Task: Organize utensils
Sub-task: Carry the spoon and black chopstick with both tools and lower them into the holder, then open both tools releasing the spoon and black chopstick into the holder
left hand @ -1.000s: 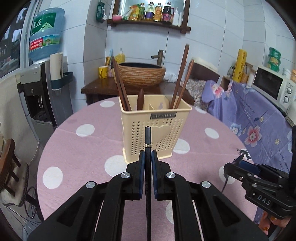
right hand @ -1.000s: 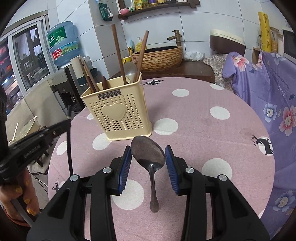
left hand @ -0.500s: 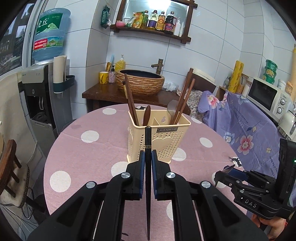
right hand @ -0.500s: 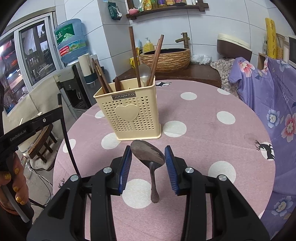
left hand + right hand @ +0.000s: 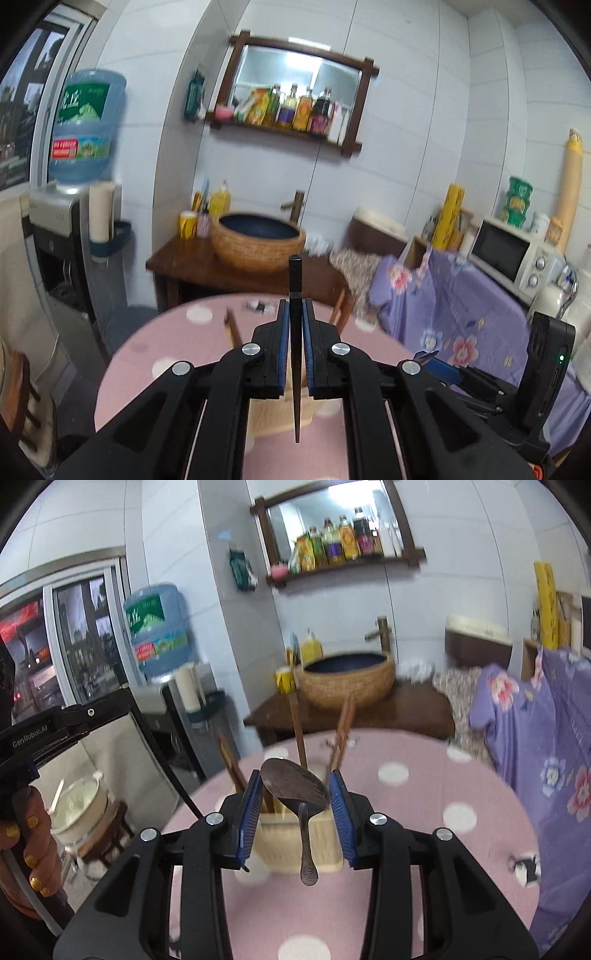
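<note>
My left gripper (image 5: 295,314) is shut on a dark chopstick (image 5: 295,332) that stands upright between its blue pads, thin end down. Below and behind the jaws sits the cream utensil holder (image 5: 277,417), mostly hidden by the gripper. My right gripper (image 5: 294,790) is shut on a metal spoon (image 5: 295,786), gripped by the bowl with the handle hanging down. The cream holder (image 5: 325,845) stands on the pink table just beyond it, with wooden chopsticks (image 5: 297,731) sticking up. The other gripper (image 5: 55,731) shows at the left edge.
The round table has a pink polka-dot cloth (image 5: 443,794). Behind it stand a wooden stand with a woven basin (image 5: 258,240), a water dispenser (image 5: 66,229) at left, and a purple floral cover (image 5: 461,306) with a microwave (image 5: 513,251) at right.
Both grippers have risen with their utensils. The holder has dropped low in both views and is now partly hidden behind the jaws; more wall and shelf show.
</note>
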A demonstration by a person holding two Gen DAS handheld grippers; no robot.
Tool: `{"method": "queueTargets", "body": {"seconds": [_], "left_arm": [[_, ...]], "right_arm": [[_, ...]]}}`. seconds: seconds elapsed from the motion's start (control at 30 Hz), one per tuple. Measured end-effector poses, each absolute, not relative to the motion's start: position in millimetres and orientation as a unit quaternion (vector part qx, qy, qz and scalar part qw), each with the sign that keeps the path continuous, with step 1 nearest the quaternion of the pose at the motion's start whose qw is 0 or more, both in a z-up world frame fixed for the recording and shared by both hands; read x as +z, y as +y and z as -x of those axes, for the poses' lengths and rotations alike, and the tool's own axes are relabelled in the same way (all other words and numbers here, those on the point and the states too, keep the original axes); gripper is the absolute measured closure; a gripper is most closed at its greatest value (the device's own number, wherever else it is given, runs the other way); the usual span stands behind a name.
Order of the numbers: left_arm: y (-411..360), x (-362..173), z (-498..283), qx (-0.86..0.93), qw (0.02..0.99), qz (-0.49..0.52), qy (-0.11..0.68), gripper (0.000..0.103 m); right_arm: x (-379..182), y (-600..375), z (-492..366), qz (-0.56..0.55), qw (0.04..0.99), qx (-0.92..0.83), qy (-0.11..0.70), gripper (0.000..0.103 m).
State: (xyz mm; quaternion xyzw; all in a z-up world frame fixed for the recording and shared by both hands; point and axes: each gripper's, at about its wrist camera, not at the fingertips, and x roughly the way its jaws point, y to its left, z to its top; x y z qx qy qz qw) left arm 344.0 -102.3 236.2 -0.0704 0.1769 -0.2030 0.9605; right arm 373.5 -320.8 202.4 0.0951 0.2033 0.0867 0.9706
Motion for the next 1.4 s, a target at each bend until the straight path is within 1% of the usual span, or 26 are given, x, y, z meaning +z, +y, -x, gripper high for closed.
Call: {"method": "queueTargets", "body": {"seconds": [0.13,0.23,0.43,0.57,0.83,1.0,1.03,1.1,1.13,1.17,1.2,1.27,1.33,1.4], "left_arm": [[-108,257,-367,-0.191,0.969,0.068,0.143,0.095],[-113,250,-386,-0.176,0.971,0.064,0.147,0.095],[-112,208,-411,-0.163,0.969,0.064,0.176,0.095],[-116,174,-416,-0.166,0.964,0.056,0.202,0.095],[-123,128,-422,-0.167,0.955,0.045,0.242,0.095],[-126,121,-416,-0.157,0.963,0.018,0.221,0.094],[-126,121,-415,-0.157,0.963,0.014,0.219,0.094],[-126,122,-412,-0.155,0.963,0.011,0.219,0.094],[-125,123,-411,-0.155,0.963,0.009,0.219,0.094],[-125,123,-410,-0.154,0.964,0.007,0.218,0.094],[-124,124,-407,-0.153,0.964,0.004,0.216,0.093],[-123,126,-401,-0.152,0.966,0.002,0.210,0.084],[-121,128,-393,-0.150,0.968,0.001,0.201,0.054],[-116,132,-380,-0.147,0.973,0.005,0.180,0.039]], "right_arm": [[232,-311,-402,-0.077,0.981,0.064,0.165,0.065],[230,-307,-425,-0.077,0.982,0.056,0.166,0.065],[185,-303,-457,-0.077,0.974,0.055,0.206,0.065],[157,-301,-466,-0.074,0.970,0.053,0.226,0.065],[117,-298,-472,-0.067,0.964,0.049,0.253,0.065],[101,-300,-471,-0.067,0.963,0.045,0.256,0.065],[99,-301,-470,-0.067,0.964,0.046,0.254,0.064],[97,-302,-467,-0.071,0.965,0.046,0.250,0.051],[97,-303,-465,-0.073,0.966,0.048,0.245,0.048],[98,-304,-462,-0.074,0.967,0.049,0.239,0.042],[99,-305,-459,-0.073,0.969,0.048,0.232,0.041],[101,-307,-451,-0.069,0.971,0.048,0.222,0.040],[102,-311,-441,-0.071,0.973,0.046,0.215,0.037],[103,-316,-428,-0.076,0.975,0.043,0.206,0.033]]}}
